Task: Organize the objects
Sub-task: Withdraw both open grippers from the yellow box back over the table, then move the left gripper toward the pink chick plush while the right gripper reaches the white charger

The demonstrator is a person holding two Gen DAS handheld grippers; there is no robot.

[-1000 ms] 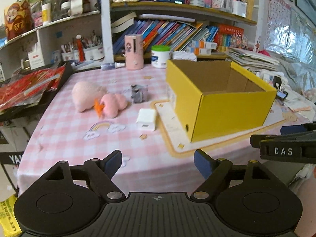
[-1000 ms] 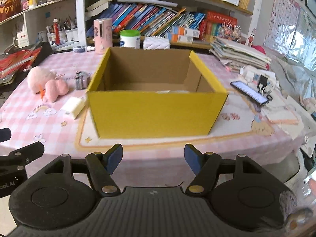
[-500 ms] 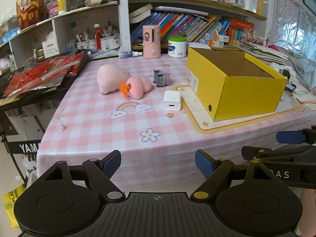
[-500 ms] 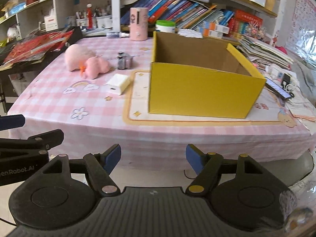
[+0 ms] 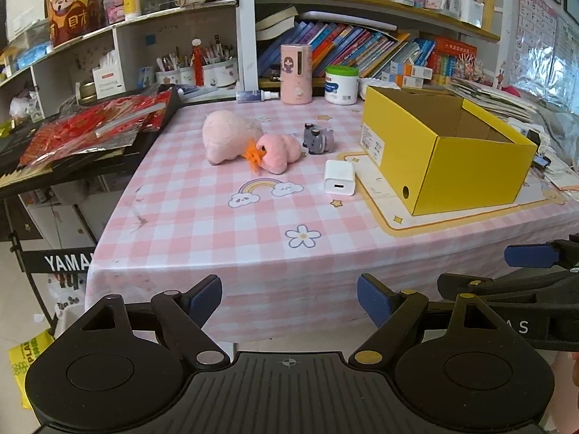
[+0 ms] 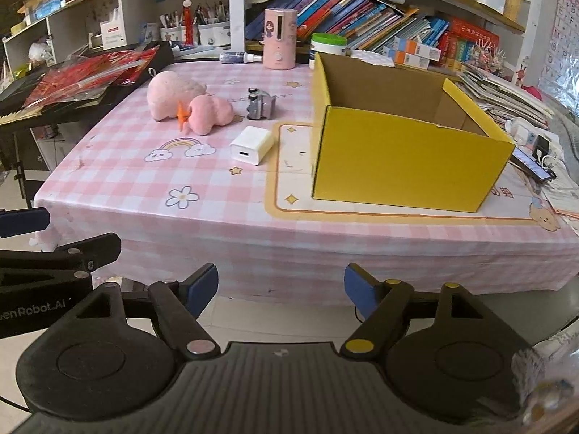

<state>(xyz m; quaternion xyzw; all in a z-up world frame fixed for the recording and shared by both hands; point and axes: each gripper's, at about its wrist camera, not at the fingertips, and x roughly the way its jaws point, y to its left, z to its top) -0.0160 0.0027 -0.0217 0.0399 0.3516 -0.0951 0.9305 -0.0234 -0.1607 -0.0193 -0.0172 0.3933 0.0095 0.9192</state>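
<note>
The white charger (image 6: 252,144) lies on the pink checked tablecloth (image 5: 217,224) just left of the yellow box (image 6: 405,166). Both grippers have drawn back past the table's near edge, empty: the left gripper (image 5: 289,298) spread wide, the right gripper (image 6: 281,285) with jaws opening on nothing. Beyond, plush toy (image 5: 249,141) and grey toy car (image 6: 259,104) remain unpacked; sorting seems barely begun.

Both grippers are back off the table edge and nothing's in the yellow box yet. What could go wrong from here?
1. The white charger lies close beside the yellow box; fingers spread around it may bump the box wall and shift it.
2. The small grey toy sits right next to the pink plush, so a grab could snag both.
3. The left gripper and right gripper, its fingers opening, sit close together and may collide.
</note>
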